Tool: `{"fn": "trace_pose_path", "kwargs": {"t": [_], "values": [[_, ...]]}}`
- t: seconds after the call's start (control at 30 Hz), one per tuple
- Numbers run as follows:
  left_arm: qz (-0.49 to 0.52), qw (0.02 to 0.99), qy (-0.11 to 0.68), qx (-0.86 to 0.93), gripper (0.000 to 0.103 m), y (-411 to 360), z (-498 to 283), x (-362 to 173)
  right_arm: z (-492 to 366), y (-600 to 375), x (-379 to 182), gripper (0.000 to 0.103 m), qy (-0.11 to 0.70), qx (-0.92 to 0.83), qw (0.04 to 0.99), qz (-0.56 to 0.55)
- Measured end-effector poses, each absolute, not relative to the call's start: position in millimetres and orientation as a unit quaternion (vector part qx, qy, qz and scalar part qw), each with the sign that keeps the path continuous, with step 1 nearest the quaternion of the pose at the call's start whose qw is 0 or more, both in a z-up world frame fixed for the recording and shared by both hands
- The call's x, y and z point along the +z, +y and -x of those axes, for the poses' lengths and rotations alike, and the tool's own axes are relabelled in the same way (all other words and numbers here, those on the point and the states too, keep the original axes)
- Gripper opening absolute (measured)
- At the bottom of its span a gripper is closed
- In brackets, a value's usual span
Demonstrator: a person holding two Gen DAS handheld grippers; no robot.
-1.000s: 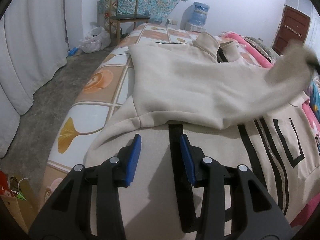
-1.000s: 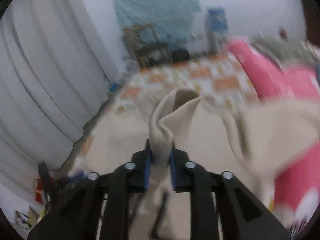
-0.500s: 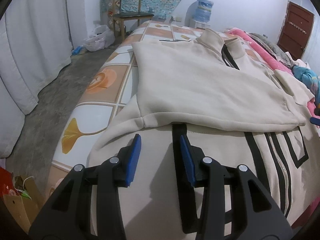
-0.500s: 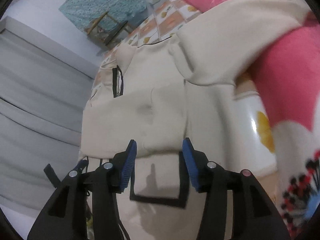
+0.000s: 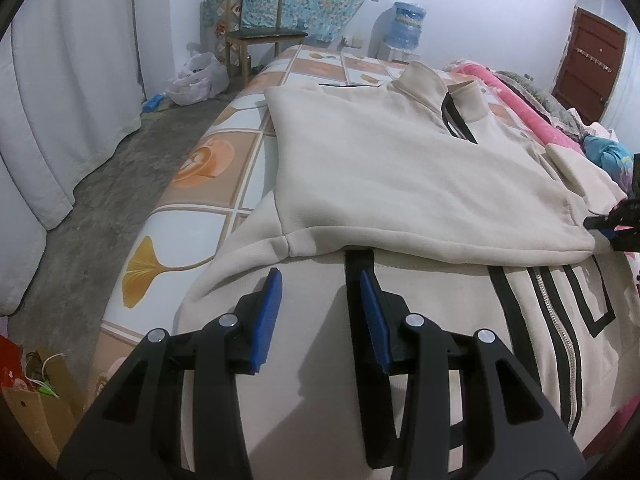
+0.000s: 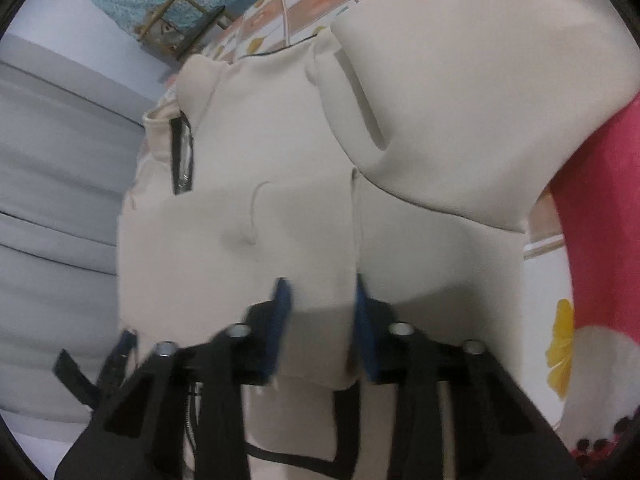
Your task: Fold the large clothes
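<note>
A large cream zip jacket (image 5: 400, 176) with black stripes lies spread on the bed. One sleeve (image 5: 420, 200) is folded flat across its chest. My left gripper (image 5: 320, 284) is open and empty, hovering just above the jacket's lower front. My right gripper (image 6: 320, 292) is open, its jaws either side of the folded sleeve's cuff edge (image 6: 316, 320); it also shows at the right edge of the left wrist view (image 5: 618, 224). The other sleeve (image 6: 460, 92) lies off to the right, over the pink blanket.
The bed sheet (image 5: 208, 160) has orange and white tile prints. A pink floral blanket (image 6: 592, 208) lies along the bed's right side. Concrete floor (image 5: 100, 200), white curtain (image 5: 48, 100), wooden chair (image 5: 256, 36) and a water jug (image 5: 408, 26) are to the left and behind.
My right gripper carried the sleeve across the jacket, laid it flat and let go; it now sits open, low at the cuff edge. The left gripper has stayed still.
</note>
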State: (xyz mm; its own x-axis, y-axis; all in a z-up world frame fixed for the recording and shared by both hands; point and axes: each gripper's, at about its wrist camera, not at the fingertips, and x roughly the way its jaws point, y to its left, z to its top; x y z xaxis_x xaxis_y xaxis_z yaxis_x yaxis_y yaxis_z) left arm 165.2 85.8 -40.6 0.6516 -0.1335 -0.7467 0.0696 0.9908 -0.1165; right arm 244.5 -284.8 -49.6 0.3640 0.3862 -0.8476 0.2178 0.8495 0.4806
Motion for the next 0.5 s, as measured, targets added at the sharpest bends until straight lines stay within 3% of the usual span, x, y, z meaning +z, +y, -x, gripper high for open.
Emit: {"fn": "trace_pose_path", "kwargs": {"t": [0.03, 0.07, 0.3, 0.5], "values": [[0.040, 0.908, 0.413, -0.057, 0.039, 86.3, -165.2, -40.6, -244.2, -282.5, -47.9, 0.008, 0.566, 0.060, 0.778, -0.266], [0.044, 0.908, 0.413, -0.060, 0.040, 87.4, -165.2, -40.2, -242.6, -282.7, -43.8, 0.007, 0.567, 0.062, 0.778, -0.263], [0.066, 0.900, 0.417, -0.107, 0.042, 96.0, -154.1, -38.8, -270.2, -211.0, 62.8, 0.006, 0.517, 0.138, 0.830, -0.159], [0.067, 0.901, 0.416, -0.099, 0.047, 96.2, -148.2, -39.5, -337.2, -44.7, 143.9, 0.005, 0.476, 0.315, 0.813, -0.114]]}}
